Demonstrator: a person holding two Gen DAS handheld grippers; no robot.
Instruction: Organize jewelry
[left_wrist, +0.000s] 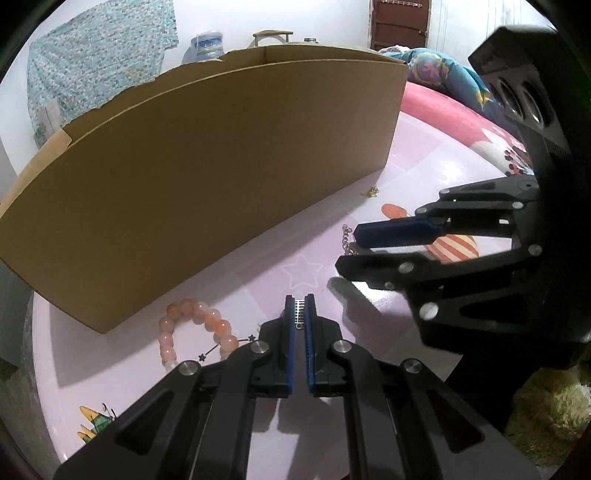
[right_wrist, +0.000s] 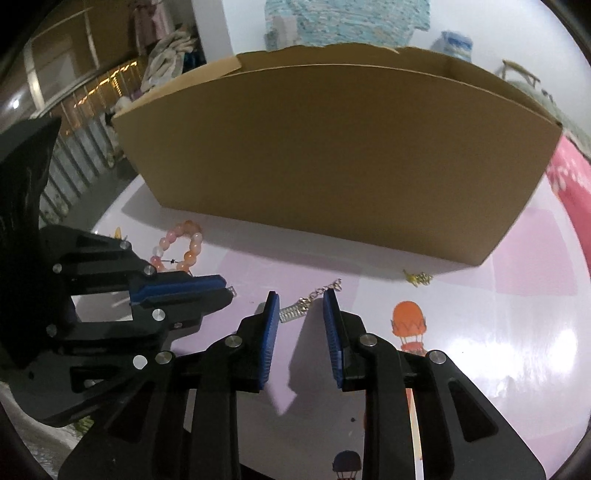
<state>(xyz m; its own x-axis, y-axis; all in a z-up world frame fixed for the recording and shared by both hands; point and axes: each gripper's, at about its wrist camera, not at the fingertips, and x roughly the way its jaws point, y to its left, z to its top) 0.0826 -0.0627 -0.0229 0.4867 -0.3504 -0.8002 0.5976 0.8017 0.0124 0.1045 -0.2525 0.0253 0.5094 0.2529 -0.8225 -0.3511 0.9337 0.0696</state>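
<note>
On the lilac table (right_wrist: 517, 332), in front of the cardboard box (right_wrist: 332, 166), the sorting looks barely begun: three pieces of jewelry lie out in the open, and nothing can be seen inside the box, whose interior is hidden from both views. The left claw (left_wrist: 299, 314) is pressed together on one end of the silver chain bracelet (right_wrist: 295, 312), a short ribbed stretch of it showing between the blue pads. The right claw (right_wrist: 301, 310) stands apart, its pads either side of the same bracelet without pressing on it; the chain's looped tail runs out beyond them toward the box. So one piece is gripped at one end and not visibly lifted, though the fisheye makes it hard to tell whether it hangs clear of the table.

Left to do, by my judgement: carry this bracelet into the box, then the bead bracelet (left_wrist: 195, 332) and the small gold charm (right_wrist: 417, 277).

The chain is thin, pale silver, part ribbed band and part open links. The bead bracelet is a ring of round peach and pink beads, lying flat beside the box's left corner. The charm sits near the box's right corner.
</note>
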